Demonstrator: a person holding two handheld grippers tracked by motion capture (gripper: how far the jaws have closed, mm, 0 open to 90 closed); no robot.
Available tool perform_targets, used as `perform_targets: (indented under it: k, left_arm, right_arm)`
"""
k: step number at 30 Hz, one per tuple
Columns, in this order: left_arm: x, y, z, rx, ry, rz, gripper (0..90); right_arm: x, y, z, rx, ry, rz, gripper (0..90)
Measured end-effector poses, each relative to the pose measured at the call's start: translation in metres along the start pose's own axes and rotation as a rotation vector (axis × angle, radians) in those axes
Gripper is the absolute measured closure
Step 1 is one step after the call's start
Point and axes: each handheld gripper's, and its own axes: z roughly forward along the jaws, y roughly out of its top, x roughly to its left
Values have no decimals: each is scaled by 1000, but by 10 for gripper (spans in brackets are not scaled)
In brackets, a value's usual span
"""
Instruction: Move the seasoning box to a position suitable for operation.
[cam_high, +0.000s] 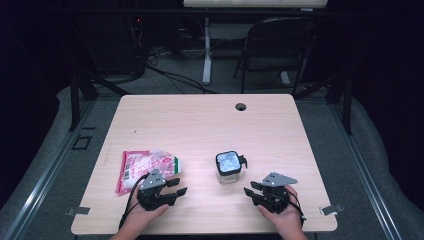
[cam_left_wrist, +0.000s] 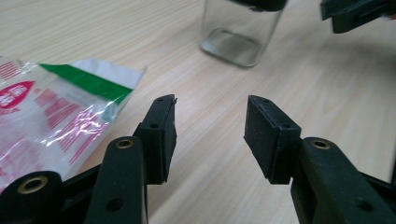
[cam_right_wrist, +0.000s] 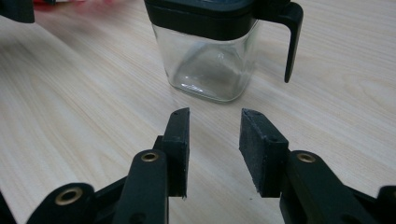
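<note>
1. Pale wood tabletop (cam_high: 200, 125), dark room, grey floor behind.
2. Plastic packet (cam_high: 142, 167) near left; left gripper (cam_high: 176, 187) beside it, jaws apart, empty.
3. Glass jar (cam_high: 229, 167) center-near.
4. Right gripper (cam_high: 251, 189) near right, jaws apart, empty.
5. Folding chair (cam_high: 277, 45) far right.

In the left gripper view the top edge cuts off our glass jar (cam_left_wrist: 233, 39) at twelve o'clock, and the snack bag (cam_left_wrist: 51, 116) runs off at nine. We cannot read the bag's print.
</note>
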Motion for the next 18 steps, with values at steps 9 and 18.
perform_targets:
  k: [9,18]
  left_arm:
    - [0,-2,-6,-14,10,4,527]
    - [-3,-6,-16,-44,7,5,547]
  right_arm:
    - [-11,6,7,-7,-41,19,646]
    - [-21,18,13,-12,-109,41,667]
